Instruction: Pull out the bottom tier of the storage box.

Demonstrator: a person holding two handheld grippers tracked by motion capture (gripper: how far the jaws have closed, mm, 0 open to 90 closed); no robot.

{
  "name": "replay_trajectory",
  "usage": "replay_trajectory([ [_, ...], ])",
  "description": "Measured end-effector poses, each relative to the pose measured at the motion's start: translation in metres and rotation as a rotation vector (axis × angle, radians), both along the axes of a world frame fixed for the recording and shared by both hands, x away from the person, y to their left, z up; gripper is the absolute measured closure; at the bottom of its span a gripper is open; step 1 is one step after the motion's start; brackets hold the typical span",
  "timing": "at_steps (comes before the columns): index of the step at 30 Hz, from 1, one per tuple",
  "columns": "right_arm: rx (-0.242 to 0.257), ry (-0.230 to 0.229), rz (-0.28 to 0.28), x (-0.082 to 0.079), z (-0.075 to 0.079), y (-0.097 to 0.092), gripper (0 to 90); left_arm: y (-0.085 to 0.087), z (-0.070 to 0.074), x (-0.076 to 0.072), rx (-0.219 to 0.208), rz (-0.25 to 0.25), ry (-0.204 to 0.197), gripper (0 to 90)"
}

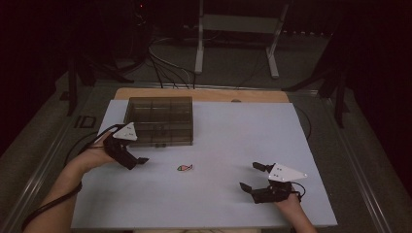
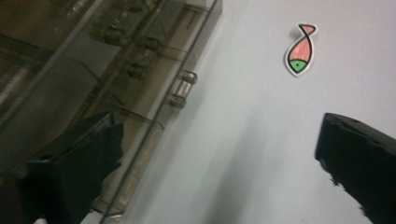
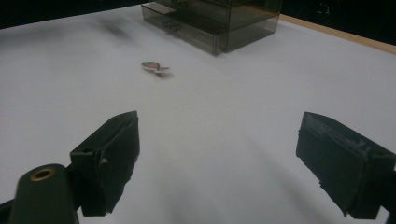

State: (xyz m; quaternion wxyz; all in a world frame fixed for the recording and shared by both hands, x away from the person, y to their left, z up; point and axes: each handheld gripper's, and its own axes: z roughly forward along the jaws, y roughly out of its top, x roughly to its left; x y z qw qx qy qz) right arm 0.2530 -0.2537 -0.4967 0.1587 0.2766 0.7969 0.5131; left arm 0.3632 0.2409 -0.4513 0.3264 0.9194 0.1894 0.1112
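A small fish-shaped sticker, pink with a green head, lies flat on the white sheet near the table's middle. My left gripper is to its left, just in front of a smoky clear compartment box; it is open and holds nothing. In the left gripper view the fish lies ahead of the wide-apart jaws of the gripper, and the box runs along the left. My right gripper stands open and empty at the front right. Its own view has the gripper pointing toward the fish and the box.
The box has a latch on its front wall and its lid is down. A wooden table edge shows beyond the sheet. Cables trail from both grippers. A white frame stand is on the floor behind the table.
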Motion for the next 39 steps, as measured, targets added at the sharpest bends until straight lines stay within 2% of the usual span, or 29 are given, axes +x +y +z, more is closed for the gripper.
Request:
replay_trajectory([
  [4,-0.002,0.003,0.001,0.000,-0.001,0.000,13.3,0.001,-0.001,0.005,0.021,-0.005,0.017,2.0],
  [11,0.003,0.003,-0.002,0.000,-0.001,0.000,13.3,-0.002,-0.006,0.015,0.104,-0.028,0.056,5.0],
  [16,0.002,-0.002,-0.007,0.000,-0.001,-0.001,13.3,-0.005,-0.012,0.021,0.134,-0.030,0.090,8.2],
  [19,0.005,-0.002,-0.009,0.000,0.000,-0.001,13.3,-0.007,-0.017,0.024,0.171,-0.016,0.071,10.1],
  [20,0.006,-0.001,-0.009,0.000,0.000,-0.001,13.3,-0.008,-0.019,0.025,0.183,-0.005,0.054,15.0],
  [22,0.005,-0.001,-0.010,0.000,-0.001,-0.001,13.3,-0.009,-0.021,0.026,0.202,-0.009,0.038,16.2],
  [23,0.007,0.000,-0.008,0.001,-0.001,-0.001,13.3,-0.009,-0.021,0.027,0.207,-0.011,0.027,22.9],
  [24,0.007,0.000,-0.008,0.001,-0.001,-0.001,13.3,-0.010,-0.021,0.028,0.215,-0.010,0.018,22.9],
  [26,0.007,0.000,-0.008,0.001,-0.001,-0.001,13.3,-0.010,-0.022,0.029,0.239,-0.020,-0.013,31.4],
  [29,0.006,0.001,-0.009,0.001,-0.001,-0.001,13.3,-0.012,-0.024,0.033,0.267,-0.036,-0.032,39.5],
  [31,0.004,-0.002,-0.008,0.001,-0.001,-0.001,13.3,-0.011,-0.026,0.035,0.266,-0.062,-0.039,48.5],
  [34,0.005,-0.001,-0.006,0.001,-0.001,-0.001,13.3,-0.010,-0.027,0.040,0.281,-0.091,-0.071,52.4],
  [36,0.004,0.002,-0.007,0.001,-0.001,-0.001,13.3,-0.010,-0.028,0.043,0.293,-0.102,-0.080,55.7],
  [39,0.002,0.003,-0.005,0.001,-0.001,-0.001,13.3,-0.010,-0.029,0.047,0.303,-0.108,-0.059,59.0],
])
